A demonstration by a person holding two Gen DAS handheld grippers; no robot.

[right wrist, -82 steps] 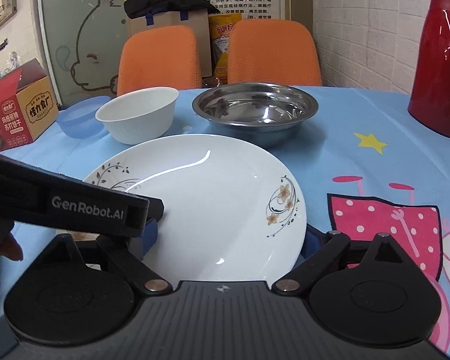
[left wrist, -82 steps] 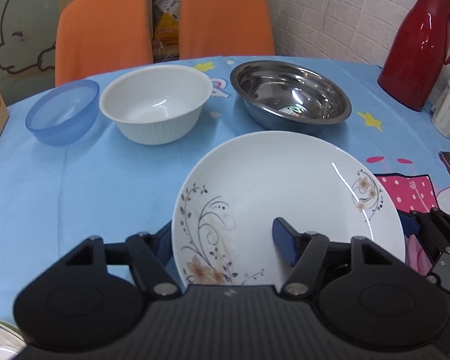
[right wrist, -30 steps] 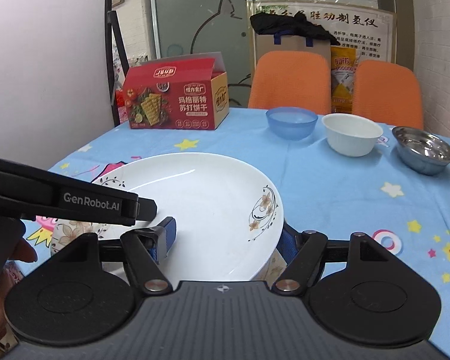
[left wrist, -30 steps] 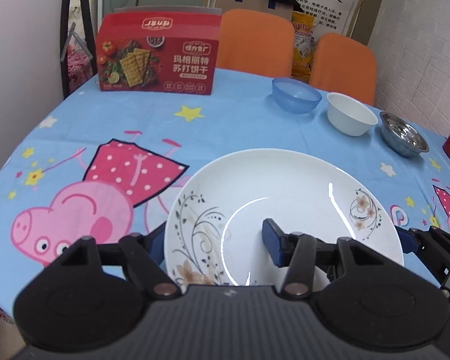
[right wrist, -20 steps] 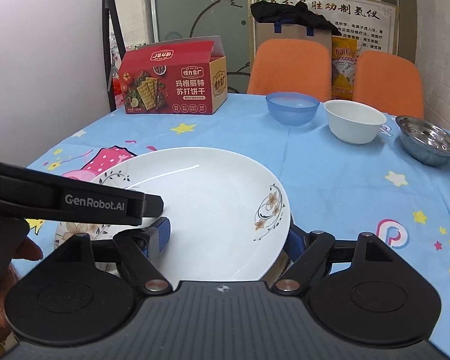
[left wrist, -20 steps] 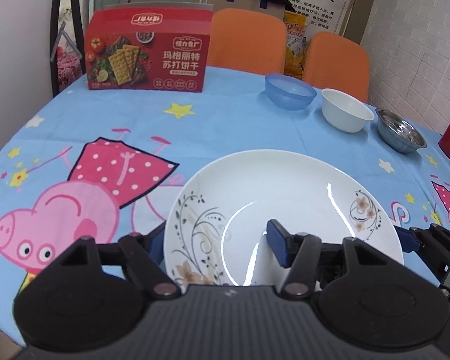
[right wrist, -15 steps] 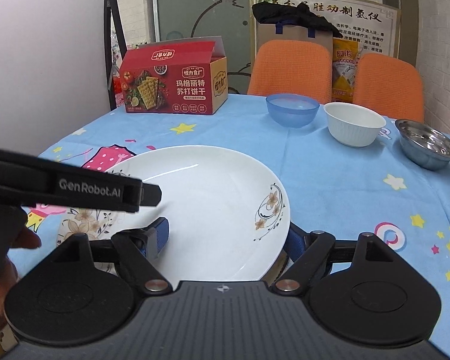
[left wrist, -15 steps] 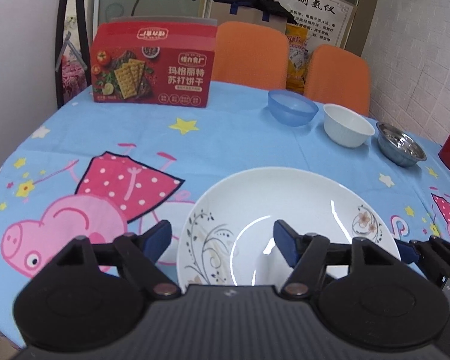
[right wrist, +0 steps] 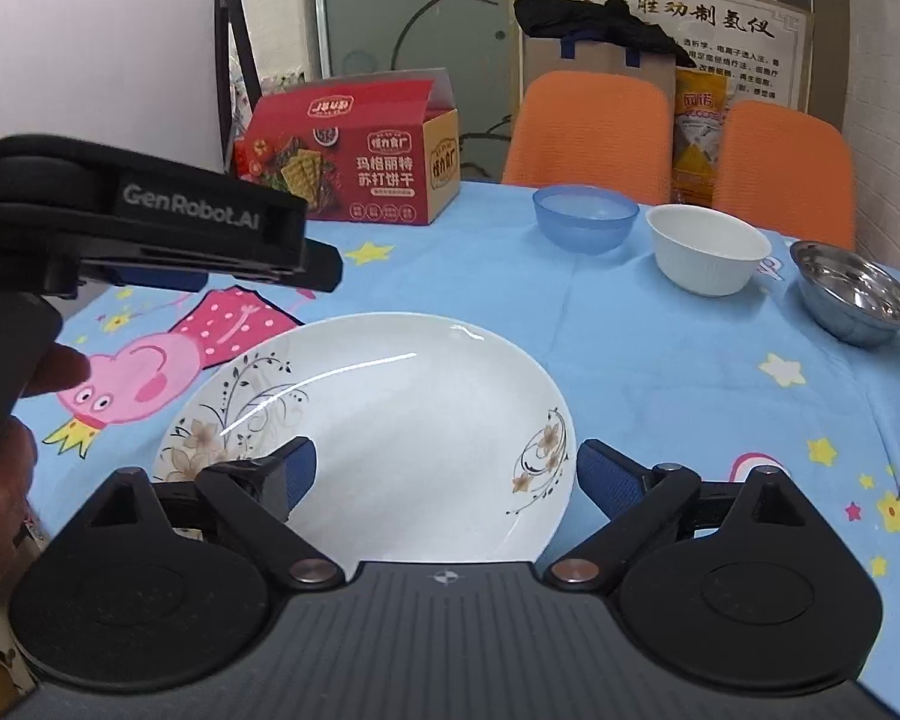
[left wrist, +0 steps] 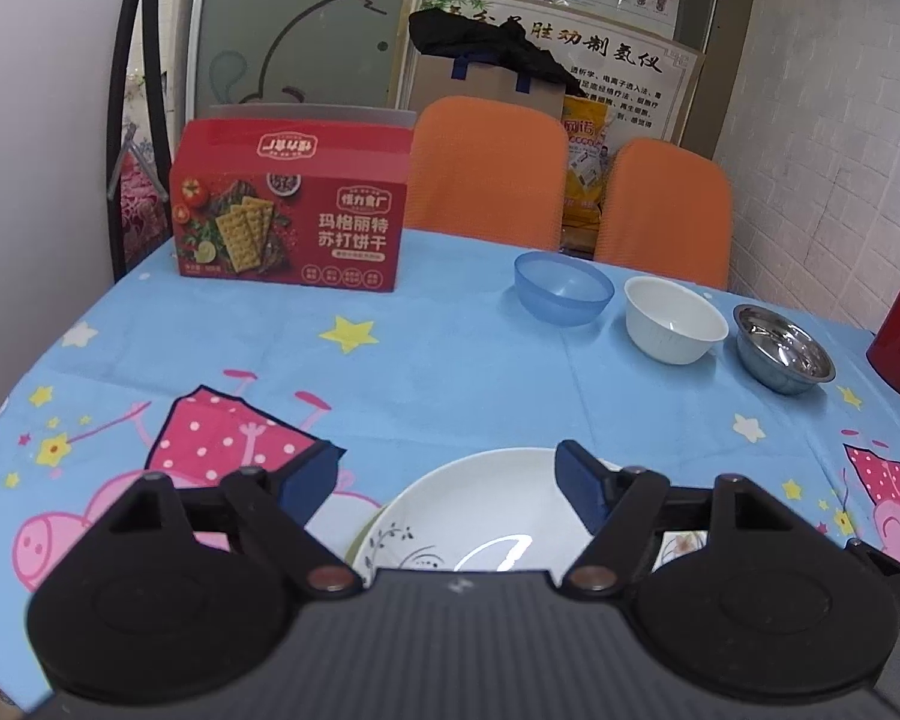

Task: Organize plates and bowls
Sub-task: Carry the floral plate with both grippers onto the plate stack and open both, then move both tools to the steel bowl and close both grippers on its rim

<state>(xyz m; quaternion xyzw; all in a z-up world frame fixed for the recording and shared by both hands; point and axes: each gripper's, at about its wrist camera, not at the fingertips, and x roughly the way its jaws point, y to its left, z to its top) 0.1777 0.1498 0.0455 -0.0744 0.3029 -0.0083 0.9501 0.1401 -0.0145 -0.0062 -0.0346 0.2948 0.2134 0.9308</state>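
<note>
Plate released near counter's front edge

Floral plate [right wrist: 390,414] lies flat on the counter [right wrist: 660,360]. Left gripper [left wrist: 450,480] and right gripper [right wrist: 444,474] both gape open, holding nothing. Withdraw straight back, avoiding the rim.

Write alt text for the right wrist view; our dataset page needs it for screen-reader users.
A white floral plate lies on a blue cartoon tablecloth between the open fingers of the right claw. The left claw hovers above it at upper left. Farther back stand a blue bowl, a white bowl, a steel bowl and a red cracker box.
</note>
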